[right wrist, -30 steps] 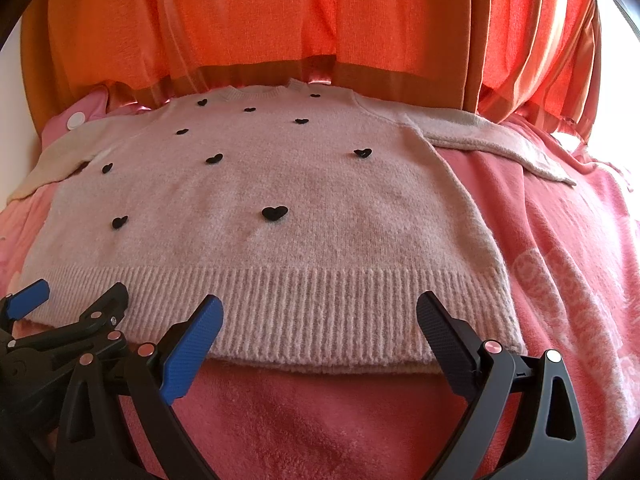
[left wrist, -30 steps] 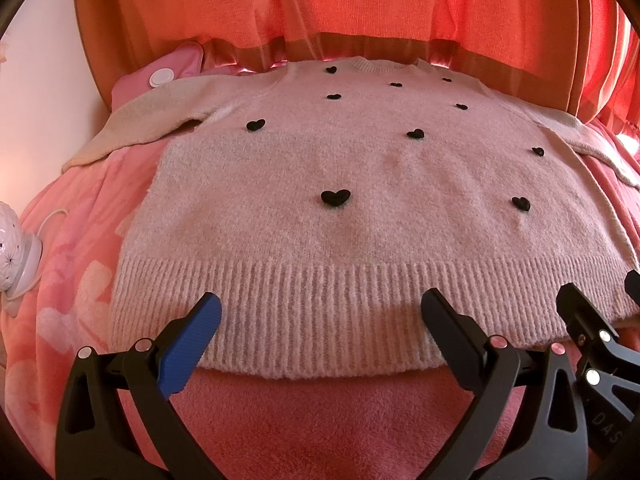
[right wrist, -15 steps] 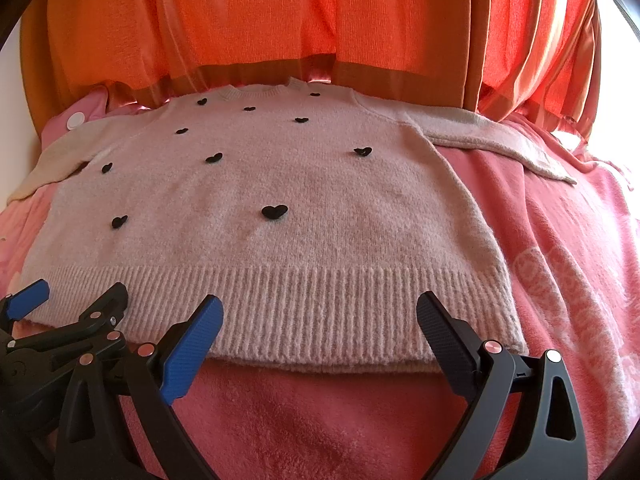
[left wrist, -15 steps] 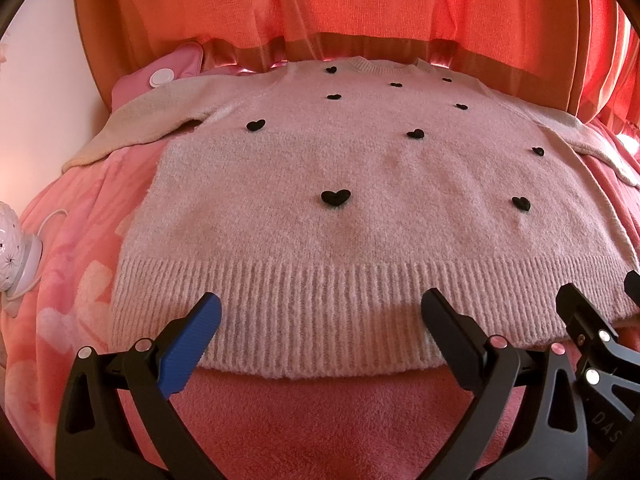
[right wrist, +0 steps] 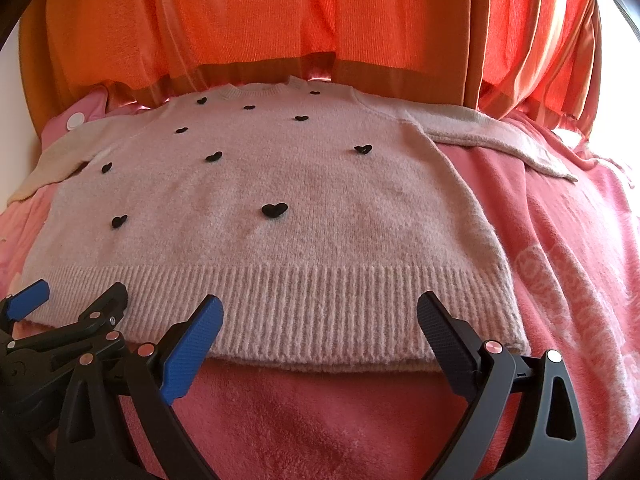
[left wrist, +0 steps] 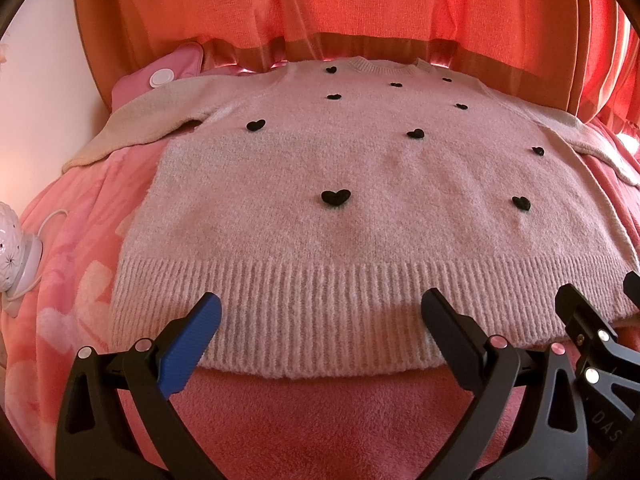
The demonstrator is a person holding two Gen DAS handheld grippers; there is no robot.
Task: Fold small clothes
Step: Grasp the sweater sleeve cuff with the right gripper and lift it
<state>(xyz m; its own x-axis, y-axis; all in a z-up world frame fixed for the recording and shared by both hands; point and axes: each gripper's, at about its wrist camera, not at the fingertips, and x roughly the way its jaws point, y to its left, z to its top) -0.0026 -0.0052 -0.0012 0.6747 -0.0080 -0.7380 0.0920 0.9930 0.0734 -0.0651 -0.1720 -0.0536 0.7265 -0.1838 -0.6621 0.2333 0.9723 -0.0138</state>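
Nothing has moved: both grippers [left wrist: 320, 312] [right wrist: 320, 312] gape over the sweater [left wrist: 340, 220] hem, lamp [left wrist: 16, 248] aside.

The sweater [left wrist: 340, 216] lies flat on the blanket [left wrist: 320, 412], curtain [left wrist: 360, 8] behind — lamp [left wrist: 16, 248] left.
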